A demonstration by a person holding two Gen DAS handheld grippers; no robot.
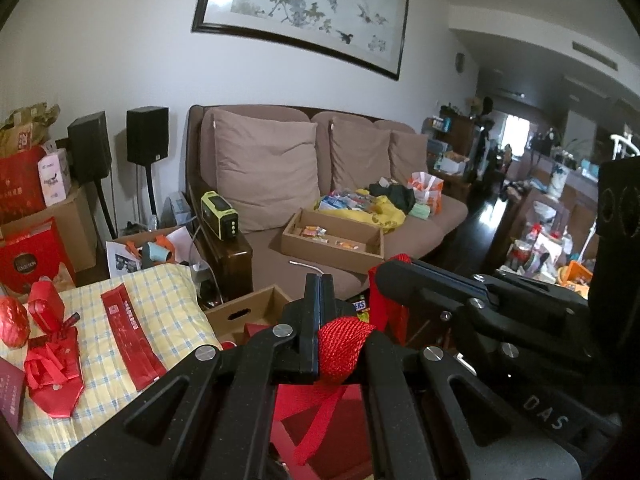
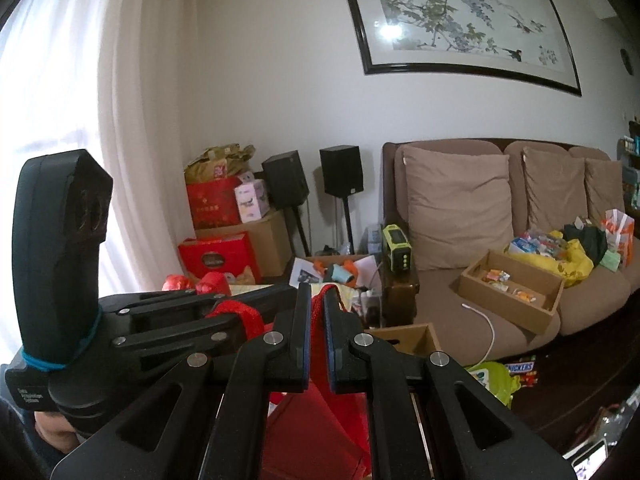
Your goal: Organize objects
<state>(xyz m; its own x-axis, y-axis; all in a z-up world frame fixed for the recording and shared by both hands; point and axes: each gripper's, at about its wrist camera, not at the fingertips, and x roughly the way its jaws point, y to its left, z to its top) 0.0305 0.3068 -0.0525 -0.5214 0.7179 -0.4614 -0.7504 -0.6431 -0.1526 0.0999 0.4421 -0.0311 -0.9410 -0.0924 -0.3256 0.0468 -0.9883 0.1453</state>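
A red gift bag point(image 1: 348, 420) hangs below both grippers, also red and close in the right wrist view point(image 2: 316, 420). My left gripper point(image 1: 319, 280) is shut, and the bag's red woven handle point(image 1: 344, 344) comes out from between its fingers. My right gripper point(image 2: 317, 292) is shut on the other red handle point(image 2: 318, 320), whose loop shows above the fingertips. Each gripper shows in the other's view: the right gripper point(image 1: 384, 272) just to the right, the left gripper point(image 2: 276, 292) just to the left. The bag's inside is hidden.
Ahead is a brown sofa point(image 1: 280, 252) bearing a cardboard tray point(image 1: 332, 258) of small packets and a heap of bags. An open cardboard box point(image 1: 248, 308) stands on the floor. To the left, a yellow checked cushion point(image 1: 168, 292) carries red packets. Speakers and red gift boxes fill the corner.
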